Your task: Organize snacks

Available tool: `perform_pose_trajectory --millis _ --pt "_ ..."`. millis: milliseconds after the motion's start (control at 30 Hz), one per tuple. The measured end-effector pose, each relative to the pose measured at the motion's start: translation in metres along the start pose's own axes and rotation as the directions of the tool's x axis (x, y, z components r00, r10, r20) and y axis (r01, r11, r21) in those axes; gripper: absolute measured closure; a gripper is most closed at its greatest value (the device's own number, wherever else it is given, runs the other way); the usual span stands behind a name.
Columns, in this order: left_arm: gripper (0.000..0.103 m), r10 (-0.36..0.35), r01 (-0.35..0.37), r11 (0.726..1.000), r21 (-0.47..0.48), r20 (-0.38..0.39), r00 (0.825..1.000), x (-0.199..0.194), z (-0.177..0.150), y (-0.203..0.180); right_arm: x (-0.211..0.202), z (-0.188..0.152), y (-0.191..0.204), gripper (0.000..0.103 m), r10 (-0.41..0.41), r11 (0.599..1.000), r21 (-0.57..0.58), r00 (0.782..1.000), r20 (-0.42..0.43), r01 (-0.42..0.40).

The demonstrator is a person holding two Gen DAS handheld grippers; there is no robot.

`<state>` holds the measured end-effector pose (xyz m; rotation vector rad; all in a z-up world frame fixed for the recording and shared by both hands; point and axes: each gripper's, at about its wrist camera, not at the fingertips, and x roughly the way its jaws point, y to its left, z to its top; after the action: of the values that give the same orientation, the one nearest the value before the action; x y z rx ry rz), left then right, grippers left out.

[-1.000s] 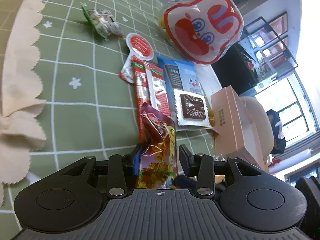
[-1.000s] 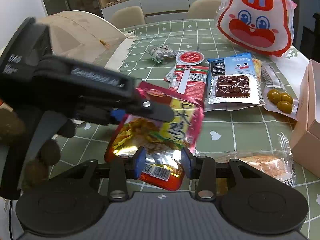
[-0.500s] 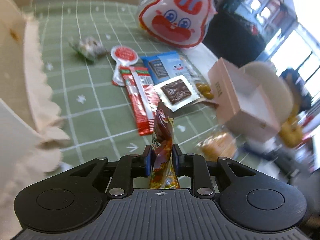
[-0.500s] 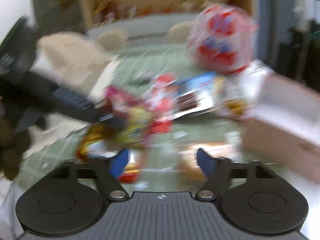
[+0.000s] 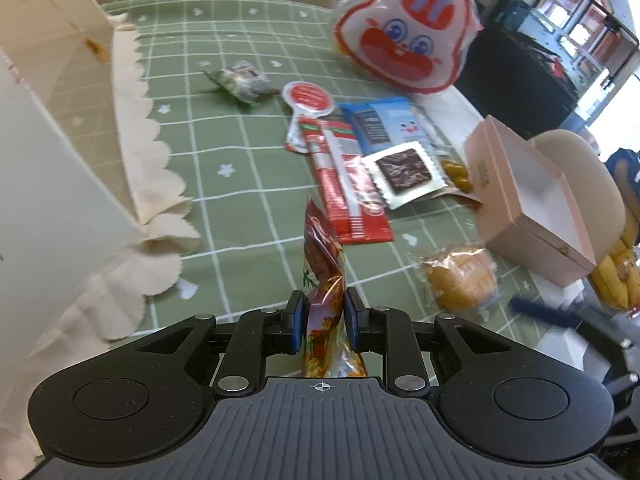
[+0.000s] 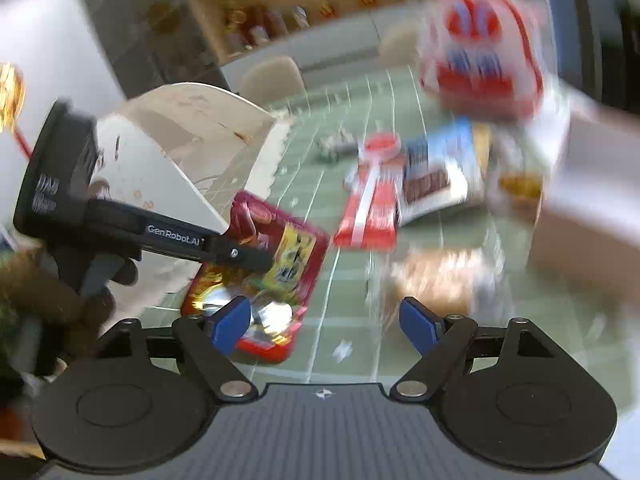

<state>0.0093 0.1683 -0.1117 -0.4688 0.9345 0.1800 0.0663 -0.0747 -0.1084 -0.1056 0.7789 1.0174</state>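
Observation:
My left gripper [image 5: 323, 314] is shut on a red and yellow snack packet [image 5: 322, 264], held edge-on above the green checked tablecloth [image 5: 240, 184]. In the right wrist view the same packet [image 6: 276, 256] hangs from the left gripper [image 6: 240, 254] beside the cream bag [image 6: 180, 152]. My right gripper [image 6: 326, 322] is open and empty, just right of the packet. On the cloth lie a long red packet [image 5: 344, 184], a chocolate square packet [image 5: 406, 170], a blue packet [image 5: 384, 124] and a wrapped bun [image 5: 460, 278].
A cream scalloped bag [image 5: 60, 152] stands at the left. An open pink box [image 5: 532, 204] sits at the right, bananas [image 5: 616, 276] beyond it. A rabbit-face bag [image 5: 404, 28] stands at the back. A small green sweet pack [image 5: 240, 80] and a round red-lidded item [image 5: 308, 98] lie mid-table.
My left gripper closed on the snack packet and lifted it back from the table. My right gripper let go of it, opened wide and is moving; its view is blurred.

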Motion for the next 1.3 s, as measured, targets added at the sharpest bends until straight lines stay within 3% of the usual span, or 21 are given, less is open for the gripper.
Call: perform_pose_trajectory --millis 33,100,133,200,267,333,367,433,467,500,567,667,700,800,867,967,1133,1300 --pt "0.078 -0.002 0.002 1.000 -0.001 -0.002 1.000 0.000 -0.001 0.001 0.001 0.001 0.008 0.021 -0.077 0.993 -0.082 0.997 0.031 0.079" --pt "0.078 -0.004 0.004 1.000 0.001 -0.007 1.000 -0.001 -0.002 0.000 0.011 0.002 0.014 0.020 -0.207 0.940 -0.256 0.973 0.102 0.227" --pt "0.078 -0.006 0.006 1.000 0.002 -0.008 1.000 -0.001 -0.003 0.000 0.021 0.002 0.015 0.020 -0.251 0.899 -0.345 0.963 0.103 0.271" --pt "0.078 -0.013 0.013 1.000 -0.005 -0.009 1.000 -0.003 -0.006 0.001 0.035 0.012 0.008 0.020 -0.302 0.875 -0.388 0.953 0.029 0.289" --pt "0.078 -0.014 0.014 1.000 -0.027 -0.008 1.000 -0.005 -0.008 0.005 0.045 0.018 -0.008 0.020 -0.315 0.917 -0.278 0.947 -0.059 0.288" --pt "0.078 -0.007 0.006 0.999 -0.054 -0.004 1.000 -0.006 -0.010 0.011 0.048 0.017 -0.026 0.019 -0.258 0.964 -0.096 0.956 -0.137 0.246" --pt "0.078 0.000 0.000 0.998 -0.061 -0.003 1.000 -0.006 -0.010 0.014 0.047 0.014 -0.029 0.019 -0.197 0.980 -0.012 0.965 -0.172 0.198" --pt "0.077 0.008 -0.008 0.998 -0.063 -0.004 1.000 -0.008 -0.010 0.016 0.037 0.009 -0.025 0.020 0.020 0.998 0.069 0.984 -0.178 -0.007" --pt "0.077 0.011 -0.011 0.998 -0.060 -0.006 1.000 -0.008 -0.010 0.017 0.029 0.010 -0.021 0.020 0.135 0.989 0.084 0.977 -0.163 -0.123" --pt "0.077 0.013 -0.014 0.998 -0.059 -0.009 1.000 -0.008 -0.010 0.018 0.023 0.012 -0.016 0.020 0.173 0.984 0.069 0.974 -0.145 -0.165" --pt "0.077 0.016 -0.017 0.998 -0.061 -0.011 1.000 -0.008 -0.010 0.018 0.014 0.018 -0.001 0.020 0.115 0.991 -0.059 0.988 -0.098 -0.121" --pt "0.076 0.024 -0.024 0.998 -0.060 -0.011 1.000 -0.007 -0.012 0.018 0.032 0.023 0.010 0.020 -0.099 0.967 -0.242 0.994 -0.047 0.085" --pt "0.076 0.025 -0.025 0.998 -0.061 -0.012 1.000 -0.006 -0.012 0.018 0.043 0.026 0.006 0.020 -0.132 0.967 -0.227 0.989 -0.066 0.113" --pt "0.076 0.024 -0.025 0.997 -0.071 -0.015 1.000 -0.006 -0.013 0.020 0.071 0.035 -0.010 0.020 -0.124 0.992 -0.028 0.984 -0.131 0.122" --pt "0.076 0.026 -0.027 0.997 -0.071 -0.016 1.000 -0.006 -0.014 0.020 0.084 0.033 -0.018 0.020 -0.145 0.984 0.076 0.977 -0.153 0.158" --pt "0.077 0.024 -0.025 0.999 -0.046 -0.020 0.999 -0.008 -0.014 0.014 0.083 0.027 -0.018 0.042 -0.161 0.981 0.076 0.972 -0.173 0.176" --pt "0.078 -0.060 0.061 0.998 0.011 -0.057 0.997 -0.009 -0.021 -0.010 0.029 0.015 -0.014 0.044 -0.154 0.987 0.025 0.981 -0.118 0.158" --pt "0.079 -0.224 0.236 0.967 0.092 -0.123 0.967 -0.005 -0.034 -0.057 -0.041 -0.005 -0.037 0.044 -0.227 0.967 0.098 0.970 -0.088 0.236"
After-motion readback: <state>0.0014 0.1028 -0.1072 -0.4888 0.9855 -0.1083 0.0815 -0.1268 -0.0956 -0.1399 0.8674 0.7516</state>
